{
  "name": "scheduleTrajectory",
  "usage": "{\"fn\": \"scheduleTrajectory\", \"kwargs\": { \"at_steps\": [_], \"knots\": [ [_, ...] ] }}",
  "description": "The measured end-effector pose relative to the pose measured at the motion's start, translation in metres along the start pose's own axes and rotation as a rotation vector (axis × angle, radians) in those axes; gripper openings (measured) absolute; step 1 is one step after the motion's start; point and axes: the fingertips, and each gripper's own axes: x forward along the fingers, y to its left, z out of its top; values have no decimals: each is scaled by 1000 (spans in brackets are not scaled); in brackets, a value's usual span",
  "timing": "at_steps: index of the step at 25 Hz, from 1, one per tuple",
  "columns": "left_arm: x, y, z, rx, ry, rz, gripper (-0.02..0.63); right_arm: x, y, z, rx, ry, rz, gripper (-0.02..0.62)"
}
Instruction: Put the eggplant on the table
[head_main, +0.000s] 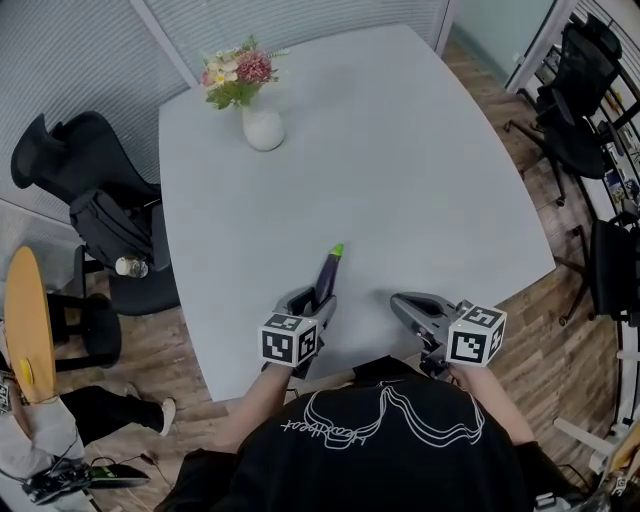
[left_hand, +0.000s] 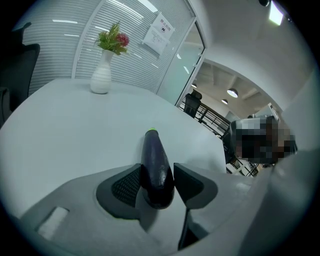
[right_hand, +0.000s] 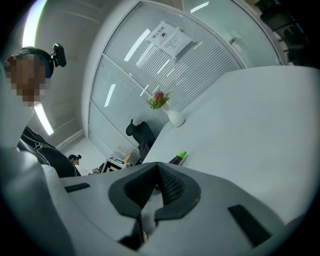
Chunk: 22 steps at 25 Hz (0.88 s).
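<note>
So, the left tool (head_main: 316, 302) was clamped on the fat end of the eggplant (head_main: 329, 272), right over the table's (head_main: 420, 170) near edge. Its long axis ran away from the person, with the green stem tip aimed out across the table and leaning a bit right. Loads of bare surface ahead, only a flower vase (head_main: 263, 128) way off by the far left corner. The right tool (head_main: 418, 310) sat by the same edge, jaws pressed together, empty.

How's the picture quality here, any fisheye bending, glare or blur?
Head view: even light, sharp, table edges bowed. Left gripper view: strong fisheye, dark corners, eggplant sharp with slight sheen. Right gripper view: same fisheye, bright streak top left.
</note>
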Motion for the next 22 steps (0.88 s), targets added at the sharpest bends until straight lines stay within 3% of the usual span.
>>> {"fn": "scheduleTrajectory", "kwargs": {
  "at_steps": [16,22],
  "knots": [
    [3,1,-4,46,16,62,213,-6,-3,-17,15,14,-24,8],
    [-3,-1,2,39,-23,40,227,-15,4,-17,-7,-11,-16,8]
  ]
}}
